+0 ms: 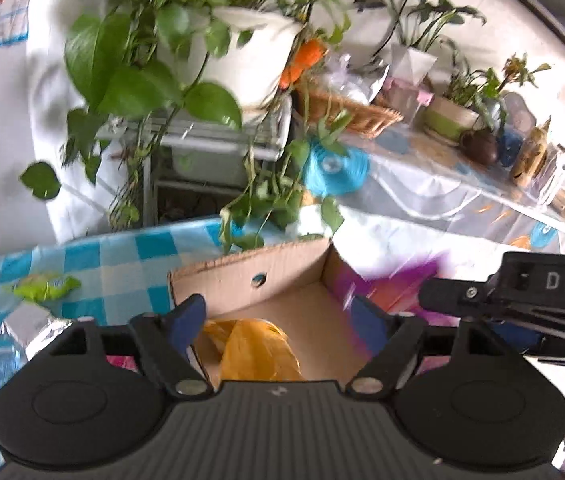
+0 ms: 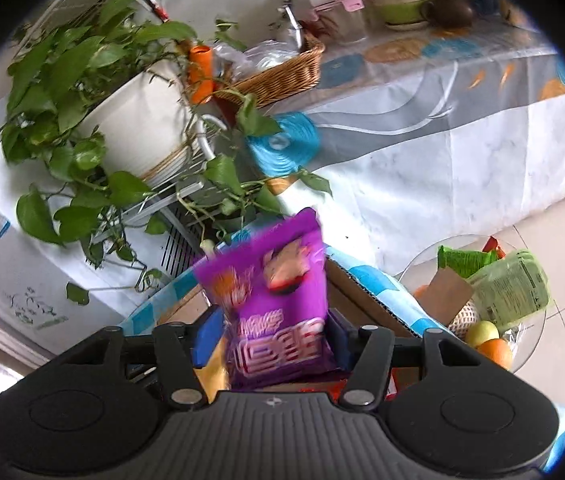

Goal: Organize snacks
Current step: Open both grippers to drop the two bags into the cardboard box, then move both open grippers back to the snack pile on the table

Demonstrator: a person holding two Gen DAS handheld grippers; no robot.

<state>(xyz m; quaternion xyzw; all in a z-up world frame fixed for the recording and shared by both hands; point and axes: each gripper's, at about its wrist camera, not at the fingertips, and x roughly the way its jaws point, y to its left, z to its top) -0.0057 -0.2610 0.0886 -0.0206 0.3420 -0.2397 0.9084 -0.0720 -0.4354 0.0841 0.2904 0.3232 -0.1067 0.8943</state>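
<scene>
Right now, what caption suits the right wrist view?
Right hand-held gripper holding a purple snack bag above the cardboard box.

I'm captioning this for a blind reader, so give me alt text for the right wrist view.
The right gripper holds a purple snack bag upright between its blue pads, above a cardboard box on a blue checked tablecloth. Behind trails a potted pothos.

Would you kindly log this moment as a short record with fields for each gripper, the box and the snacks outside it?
left gripper: open, nothing between its fingers, over the cardboard box
right gripper: shut on the purple snack bag
box contents: yellow bag
outside the box: green snack packet and silver packet on the checked tablecloth
</scene>
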